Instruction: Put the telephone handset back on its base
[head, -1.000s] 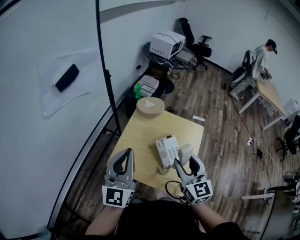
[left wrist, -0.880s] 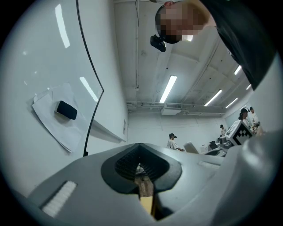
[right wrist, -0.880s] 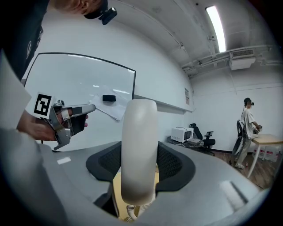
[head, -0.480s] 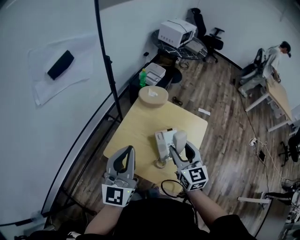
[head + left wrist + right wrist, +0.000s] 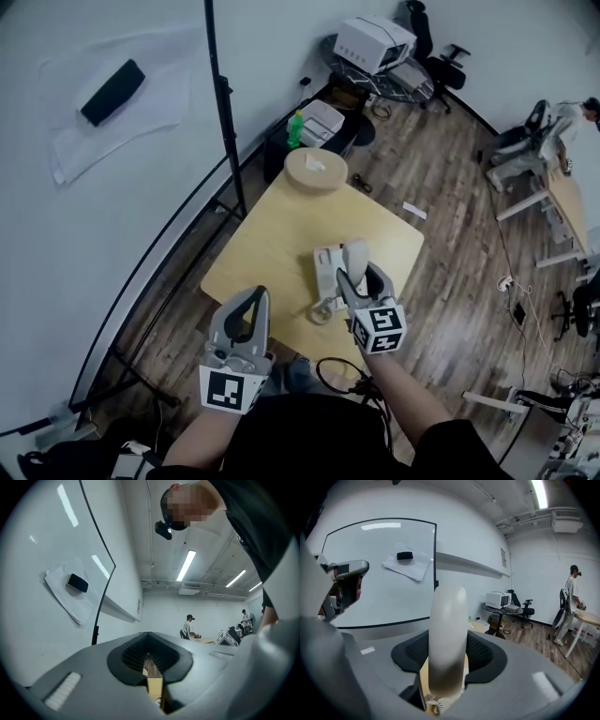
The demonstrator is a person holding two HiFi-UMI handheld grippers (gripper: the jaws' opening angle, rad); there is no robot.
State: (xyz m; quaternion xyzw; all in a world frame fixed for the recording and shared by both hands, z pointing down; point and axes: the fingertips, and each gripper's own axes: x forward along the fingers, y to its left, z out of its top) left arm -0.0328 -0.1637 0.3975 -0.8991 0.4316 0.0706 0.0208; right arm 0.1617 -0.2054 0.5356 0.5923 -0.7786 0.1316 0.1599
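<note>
A white telephone base (image 5: 325, 274) lies near the middle of the light wooden table (image 5: 272, 234). My right gripper (image 5: 361, 279) is shut on the white handset (image 5: 356, 255), which it holds upright just above the base's right side. In the right gripper view the handset (image 5: 447, 634) stands between the jaws of the right gripper (image 5: 447, 670), with its coiled cord (image 5: 433, 708) below. The cord (image 5: 322, 312) hangs off the table's near edge. My left gripper (image 5: 251, 300) hovers by the near left edge, shut and holding nothing. The left gripper (image 5: 151, 663) shows only a thin slit.
A round wooden box (image 5: 316, 170) sits on the table's far corner. A black whiteboard frame pole (image 5: 223, 131) runs down the left side. Behind it are a green bottle (image 5: 296, 127) and a white bin. A person (image 5: 574, 114) stands at a desk far right.
My right gripper has carried the handset forward and a little left, from beside the base to over its right side. The left gripper has hardly moved.
</note>
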